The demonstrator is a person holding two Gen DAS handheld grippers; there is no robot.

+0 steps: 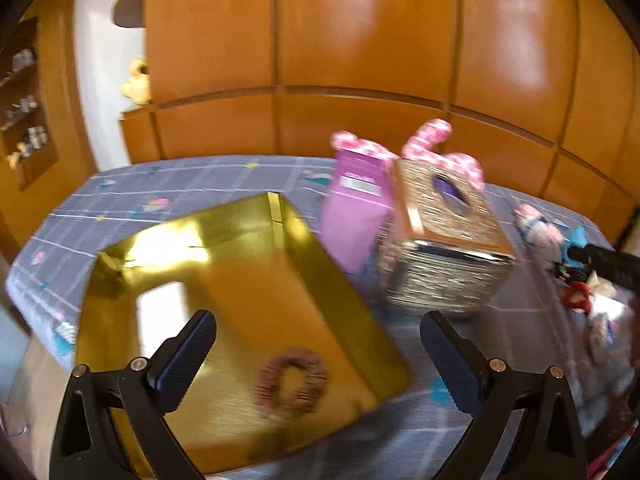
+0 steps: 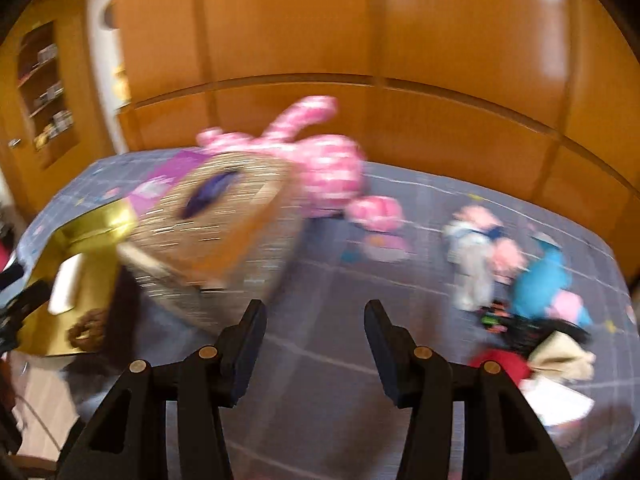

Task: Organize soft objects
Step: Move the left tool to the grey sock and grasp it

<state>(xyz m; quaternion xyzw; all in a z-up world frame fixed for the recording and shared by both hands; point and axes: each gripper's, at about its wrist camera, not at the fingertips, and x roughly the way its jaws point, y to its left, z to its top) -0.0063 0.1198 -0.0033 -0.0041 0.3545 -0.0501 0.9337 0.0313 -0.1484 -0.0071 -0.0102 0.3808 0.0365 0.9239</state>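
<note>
- Soft toys and hair ties are what this job sorts, and only one piece looks put away: a brown scrunchie (image 1: 291, 384) lies on the floor of the gold box (image 1: 248, 248), near its front corner.
- Nothing else soft shows inside the gold box.
- A pink plush rabbit (image 2: 320, 168) still sits behind the glittery tissue box (image 1: 448, 248), which stands just right of the gold box.
- Further right of the gold box, well apart from it, lies a loose heap on the bedspread (image 2: 320, 360): a small pale doll (image 2: 472, 256), a blue plush (image 2: 540, 284), and what seem to be red and cream fabric bits, too blurred to name.
- The left gripper (image 1: 318, 326) hangs over the gold box, jaws wide apart, holding nothing.
- The right gripper (image 2: 316, 318) hangs over bare bedspread right of the gold box, jaws partly apart, empty.
- Most of the sorting looks undone.
</note>
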